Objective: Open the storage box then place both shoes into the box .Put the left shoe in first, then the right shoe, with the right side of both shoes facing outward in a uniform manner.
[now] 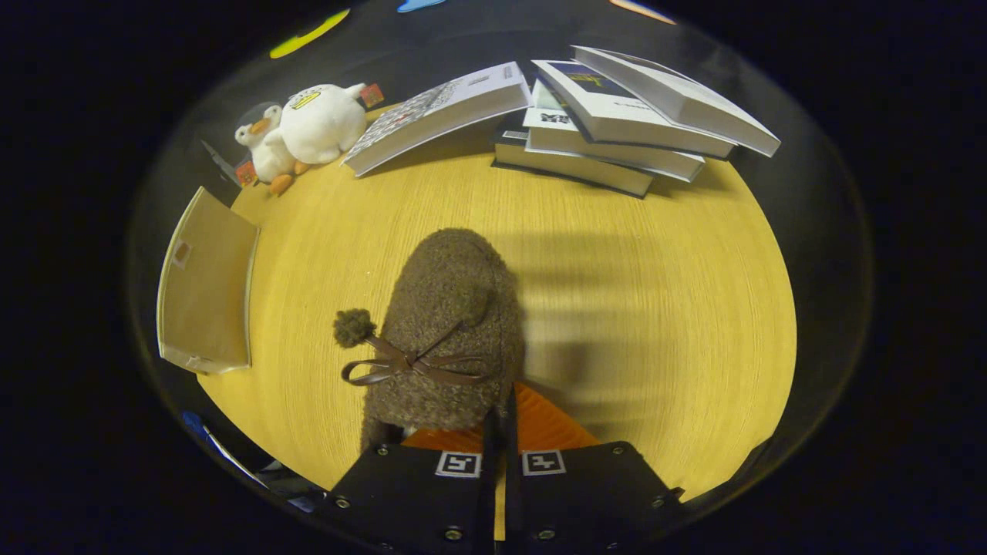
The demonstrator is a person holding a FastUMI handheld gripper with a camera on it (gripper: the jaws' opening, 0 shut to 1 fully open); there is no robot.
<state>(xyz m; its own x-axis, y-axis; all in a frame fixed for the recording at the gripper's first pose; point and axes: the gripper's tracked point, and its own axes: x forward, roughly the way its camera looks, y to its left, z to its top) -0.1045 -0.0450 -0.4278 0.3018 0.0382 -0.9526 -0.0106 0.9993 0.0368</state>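
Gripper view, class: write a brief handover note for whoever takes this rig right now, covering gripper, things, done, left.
Gripper: fingers nearly closed, pinching the rear edge of the brown fuzzy shoe, which hangs above the wooden table.
A beige flat piece, perhaps the box or its lid, lies to the left.
Done: one shoe gripped.
Left: place it in the box, then the other. Which shoe this is, I cannot tell.

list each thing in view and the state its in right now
gripper: fingers closed together, pinching the shoe's rear edge
brown fuzzy shoe: held, toe pointing away, bow tied
plush duck: lying on its side at the table's far edge
books: closed, stacked unevenly, one leaning beside the stack
cardboard piece: flat, over the wooden table edge
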